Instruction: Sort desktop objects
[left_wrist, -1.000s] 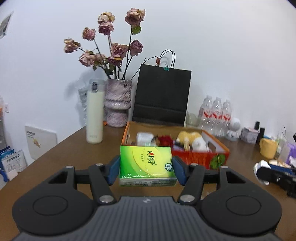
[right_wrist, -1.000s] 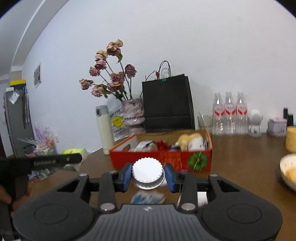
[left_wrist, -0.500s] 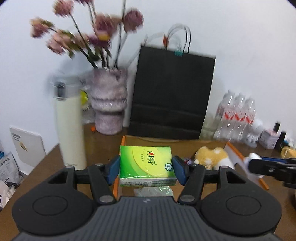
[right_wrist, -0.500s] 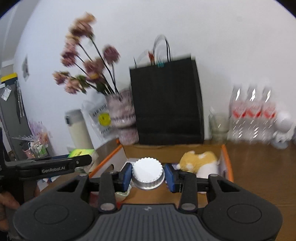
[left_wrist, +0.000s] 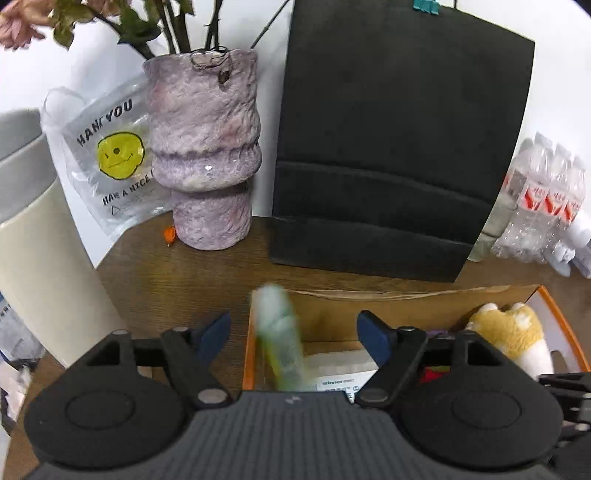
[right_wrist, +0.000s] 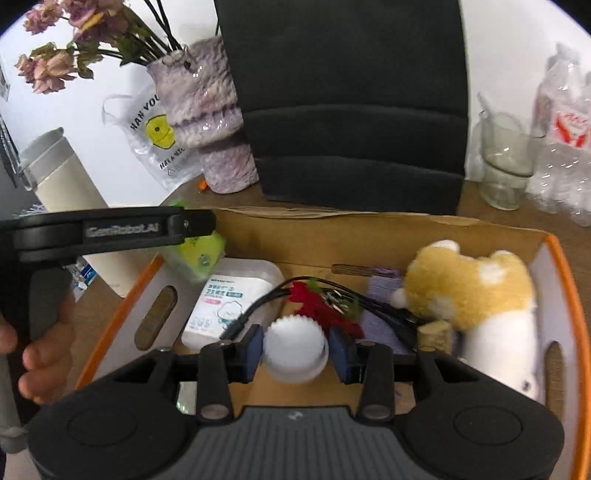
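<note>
The left gripper (left_wrist: 293, 328) had its fingers spreading, and the green tissue pack (left_wrist: 279, 339) hung blurred between them, touching neither, above the orange box's (left_wrist: 249, 354) left end. The right gripper's (right_wrist: 295, 349) fingers clamped a white ridged cap (right_wrist: 295, 350) over the box interior, near a plush toy (right_wrist: 469, 288).

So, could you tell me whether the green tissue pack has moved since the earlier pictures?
Yes. The green tissue pack is no longer held; it shows as a tilted blur between the opening jaws of the left hand-held gripper, at the left edge of the orange box.
</note>
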